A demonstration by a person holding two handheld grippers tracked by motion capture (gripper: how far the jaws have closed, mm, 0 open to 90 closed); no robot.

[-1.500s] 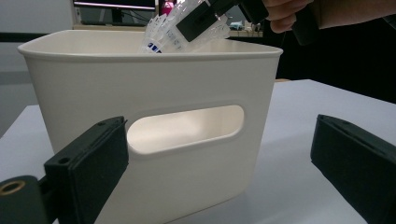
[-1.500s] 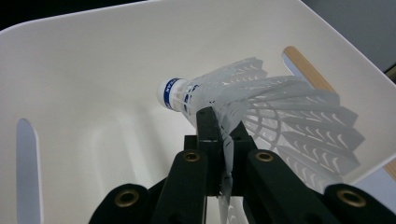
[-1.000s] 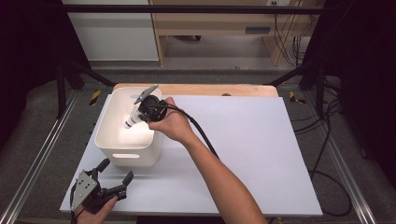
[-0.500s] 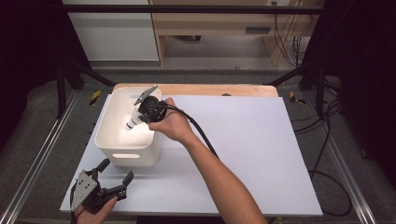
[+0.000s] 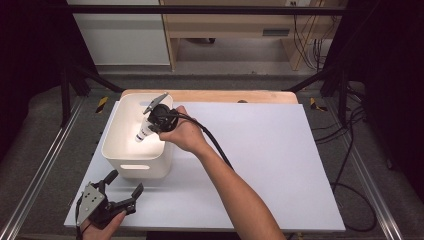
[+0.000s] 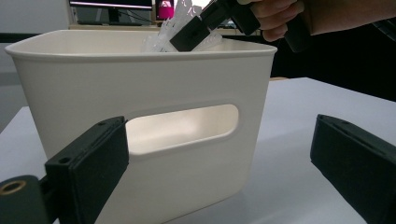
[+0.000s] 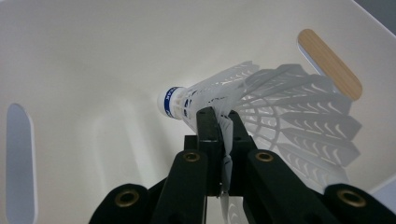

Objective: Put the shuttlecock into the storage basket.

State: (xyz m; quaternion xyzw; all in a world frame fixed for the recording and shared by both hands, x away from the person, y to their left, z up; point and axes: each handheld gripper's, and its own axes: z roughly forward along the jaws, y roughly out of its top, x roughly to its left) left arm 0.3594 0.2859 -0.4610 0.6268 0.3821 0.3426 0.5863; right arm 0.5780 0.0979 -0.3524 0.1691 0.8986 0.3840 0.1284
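Right gripper [image 5: 150, 123] over white bin [image 5: 120, 155], jaws clenched on white shuttlecock [image 7: 224, 100] skirt, shuttlecock inside bin above floor. Bin at far left of white surface [image 5: 280, 165]. Left gripper [image 5: 122, 192] near left corner, just near of bin, jaws released, empty.

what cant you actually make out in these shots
- Bin floor: in the left gripper view, its near wall hides it.
- Shuttlecock skirt: in the right gripper view, the right gripper covers its pinched part.
- Printing on its blue band: too small to read.
- Left gripper: the bottom edge cuts the hand in the high view.
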